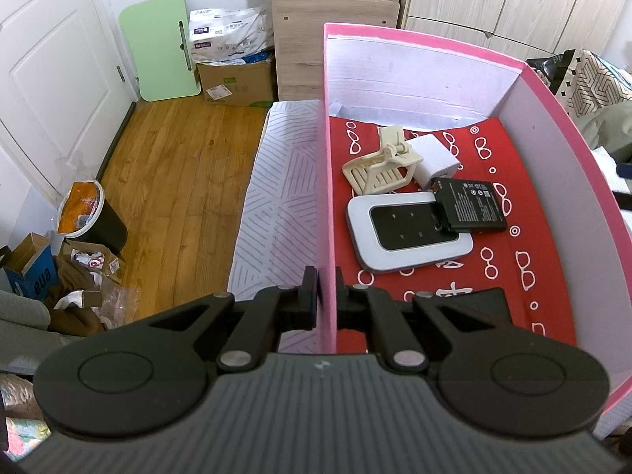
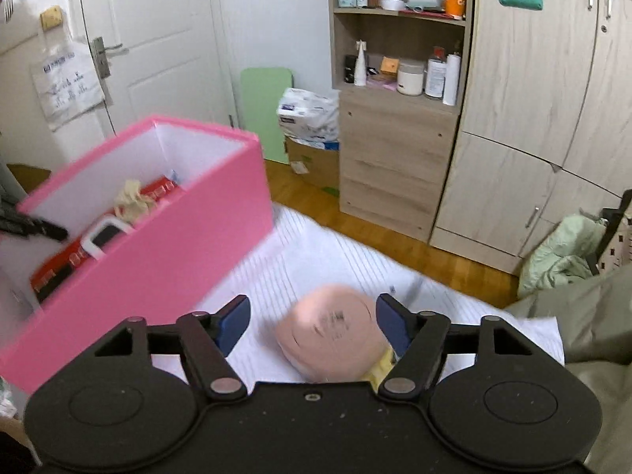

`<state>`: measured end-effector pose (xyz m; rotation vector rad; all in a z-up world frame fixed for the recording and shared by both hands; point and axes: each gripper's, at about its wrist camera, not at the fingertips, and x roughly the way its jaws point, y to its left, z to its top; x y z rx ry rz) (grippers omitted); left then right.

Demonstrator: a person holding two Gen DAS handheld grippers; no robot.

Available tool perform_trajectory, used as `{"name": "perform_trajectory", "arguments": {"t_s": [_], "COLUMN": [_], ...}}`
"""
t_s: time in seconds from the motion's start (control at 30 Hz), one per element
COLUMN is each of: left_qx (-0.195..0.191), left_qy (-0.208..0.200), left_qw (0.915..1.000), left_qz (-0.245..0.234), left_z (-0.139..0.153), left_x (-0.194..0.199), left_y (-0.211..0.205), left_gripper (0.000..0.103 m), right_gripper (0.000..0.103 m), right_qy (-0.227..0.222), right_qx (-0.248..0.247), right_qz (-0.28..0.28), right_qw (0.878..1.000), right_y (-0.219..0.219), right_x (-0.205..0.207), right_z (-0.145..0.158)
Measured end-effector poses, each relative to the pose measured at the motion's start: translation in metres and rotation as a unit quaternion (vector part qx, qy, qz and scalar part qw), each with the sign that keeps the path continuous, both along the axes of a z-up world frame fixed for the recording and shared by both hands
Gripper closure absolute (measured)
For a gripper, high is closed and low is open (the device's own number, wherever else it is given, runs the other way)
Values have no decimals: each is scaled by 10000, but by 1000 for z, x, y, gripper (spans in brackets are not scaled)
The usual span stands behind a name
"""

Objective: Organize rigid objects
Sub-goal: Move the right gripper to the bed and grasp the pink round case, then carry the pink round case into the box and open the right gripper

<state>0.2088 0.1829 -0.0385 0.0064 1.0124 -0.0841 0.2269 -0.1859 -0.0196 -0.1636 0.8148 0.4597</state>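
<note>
A pink box [image 1: 553,91] with a red patterned lining stands on the bed. My left gripper [image 1: 327,296] is shut on its left wall. Inside lie a cream phone stand [image 1: 379,166], a white charger cube [image 1: 432,158], a black battery [image 1: 470,203] and a white device with a black face [image 1: 407,233]. In the right wrist view the pink box [image 2: 158,245] is at the left. My right gripper [image 2: 314,326] is open over the sheet, and a blurred round peach-coloured object [image 2: 331,331] lies between its fingers, nearer the right one.
The striped white sheet [image 2: 316,252] covers the bed. Beyond it are a wooden floor [image 1: 177,166], a light wood cabinet with shelves of bottles [image 2: 395,150], wardrobe doors [image 2: 533,118], a cardboard carton [image 1: 237,83], a bin [image 1: 91,217] and bedding [image 2: 561,256] at the right.
</note>
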Motion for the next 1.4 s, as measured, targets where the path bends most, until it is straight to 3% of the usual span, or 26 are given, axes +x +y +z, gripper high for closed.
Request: {"name": "perform_trajectory", "arguments": {"t_s": [0.2,0.37,0.77,1.4], "left_qx": [4,2,-4,-43], "left_qy": [3,5,5,37], "left_qw": [10000,10000,10000,10000], "left_qz": [-1,3,6,43], "left_z": [0,0,0,-1], "left_x": [0,0,0,2], "left_y": [0,0,0,0], "left_gripper": [98,98,98,97], "right_gripper": [18,16,13,16], "right_qy": [-70,-9,-84,-146], "right_qx": [-109,-28,-396,-317], "right_qz": [41,382,1077,863], "right_qw": [9999,9993,9934,9957], "right_y": [-17,-23,-7,2], "right_x": [7,15,27,21], "right_z": [-24,-31,-48,-52]}}
